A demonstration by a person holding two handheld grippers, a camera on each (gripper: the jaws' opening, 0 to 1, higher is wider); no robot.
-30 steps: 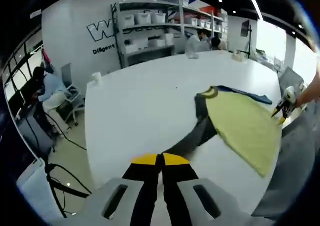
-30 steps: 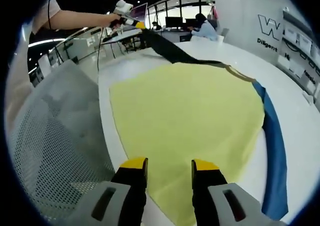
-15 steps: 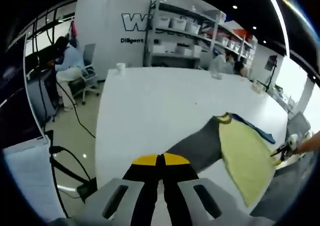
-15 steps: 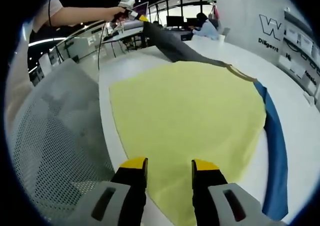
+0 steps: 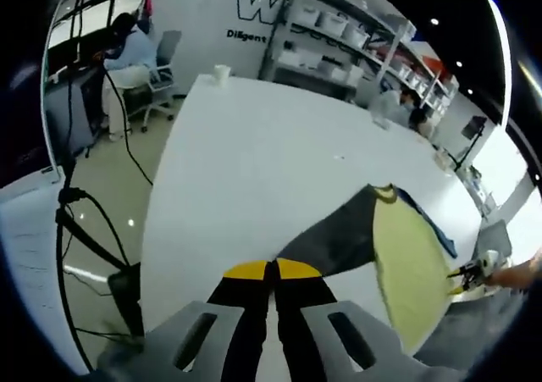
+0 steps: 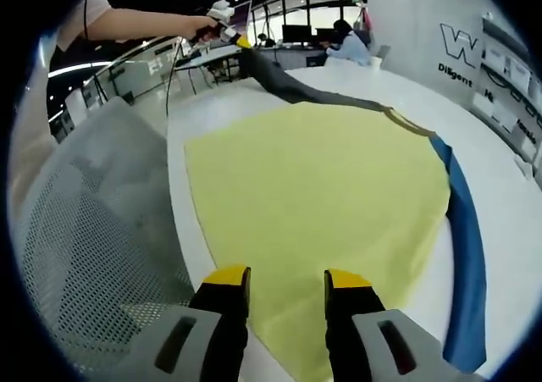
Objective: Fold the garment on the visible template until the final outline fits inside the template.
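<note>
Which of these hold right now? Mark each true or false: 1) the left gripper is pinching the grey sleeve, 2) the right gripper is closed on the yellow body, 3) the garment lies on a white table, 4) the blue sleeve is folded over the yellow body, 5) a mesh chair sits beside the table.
1) True: the left gripper is shut on the grey sleeve, lifting its end.
2) False: the right gripper is open above the yellow body.
3) True: white table.
4) False: the blue sleeve lies flat alongside the body's edge.
5) True: mesh chair.
</note>
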